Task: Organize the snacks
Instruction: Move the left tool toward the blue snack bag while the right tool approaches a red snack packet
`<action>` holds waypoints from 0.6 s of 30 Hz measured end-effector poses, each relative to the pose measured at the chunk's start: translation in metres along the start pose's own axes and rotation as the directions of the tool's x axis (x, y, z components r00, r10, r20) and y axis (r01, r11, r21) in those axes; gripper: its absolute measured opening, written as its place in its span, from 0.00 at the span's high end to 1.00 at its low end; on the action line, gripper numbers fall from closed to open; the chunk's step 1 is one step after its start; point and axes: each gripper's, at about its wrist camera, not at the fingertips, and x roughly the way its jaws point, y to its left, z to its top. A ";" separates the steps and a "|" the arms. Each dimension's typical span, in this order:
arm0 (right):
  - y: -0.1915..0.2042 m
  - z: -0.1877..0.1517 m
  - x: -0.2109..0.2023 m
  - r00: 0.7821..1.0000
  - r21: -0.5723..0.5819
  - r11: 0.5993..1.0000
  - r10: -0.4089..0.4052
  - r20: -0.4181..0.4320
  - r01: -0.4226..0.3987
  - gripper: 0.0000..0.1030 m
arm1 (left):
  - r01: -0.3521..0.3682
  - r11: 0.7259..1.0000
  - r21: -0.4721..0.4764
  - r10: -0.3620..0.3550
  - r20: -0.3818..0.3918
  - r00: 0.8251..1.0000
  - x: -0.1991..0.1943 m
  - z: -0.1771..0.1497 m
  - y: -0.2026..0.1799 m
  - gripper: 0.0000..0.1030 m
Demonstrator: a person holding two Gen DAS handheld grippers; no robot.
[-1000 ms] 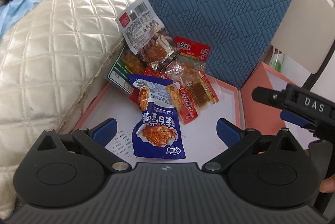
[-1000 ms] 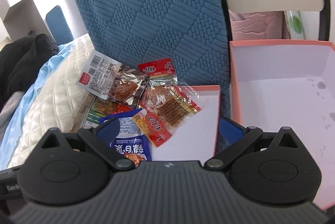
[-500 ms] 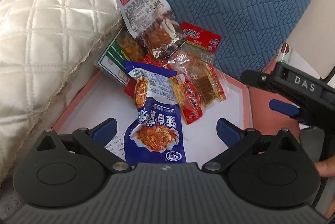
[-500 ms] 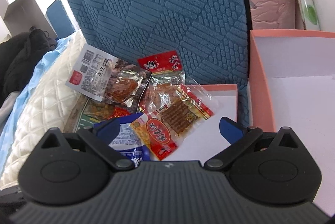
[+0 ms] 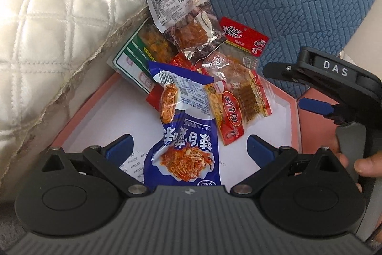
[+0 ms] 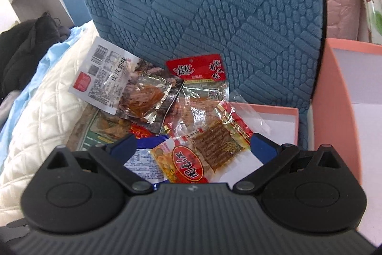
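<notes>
Several snack packets lie piled in a shallow pink tray (image 5: 81, 116) with a white floor. A blue packet (image 5: 188, 147) lies nearest, between the open jaws of my left gripper (image 5: 188, 147). A clear and red packet (image 5: 238, 107) lies beside it; in the right wrist view it (image 6: 205, 152) sits between the open jaws of my right gripper (image 6: 193, 145). A white and silver packet (image 5: 179, 14), a red-topped packet (image 5: 243, 38) and a green packet (image 5: 140, 52) lean at the back. The right gripper body (image 5: 334, 88) shows at the right in the left wrist view.
A blue textured cushion (image 6: 214, 4) stands behind the pile. A cream quilted pillow (image 5: 59, 28) presses on the tray's left side. A second pink box (image 6: 334, 100) with a white inside stands to the right.
Both grippers have moved forward and down toward the snack pile. The blue packet now lies between the left fingers and the clear and red packet between the right fingers. Both stay open.
</notes>
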 end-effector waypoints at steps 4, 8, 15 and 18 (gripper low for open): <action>-0.007 0.003 0.013 0.999 0.036 0.999 0.007 -0.035 -0.006 0.00 | -0.014 1.000 -0.001 0.014 -0.009 1.000 0.009 0.000 0.000 0.02; -0.012 0.006 0.029 0.996 0.033 0.999 0.000 -0.086 0.003 0.00 | -0.030 1.000 0.007 0.030 -0.001 1.000 0.015 0.000 -0.002 0.02; -0.014 0.005 0.054 0.987 -0.017 0.999 -0.039 -0.159 0.036 0.00 | -0.055 0.998 0.022 0.055 0.013 0.998 0.022 -0.004 -0.002 0.12; -0.015 0.004 0.064 0.981 -0.034 0.998 -0.064 -0.181 0.058 0.00 | -0.046 0.999 0.006 0.046 0.006 0.999 0.026 -0.006 0.003 0.21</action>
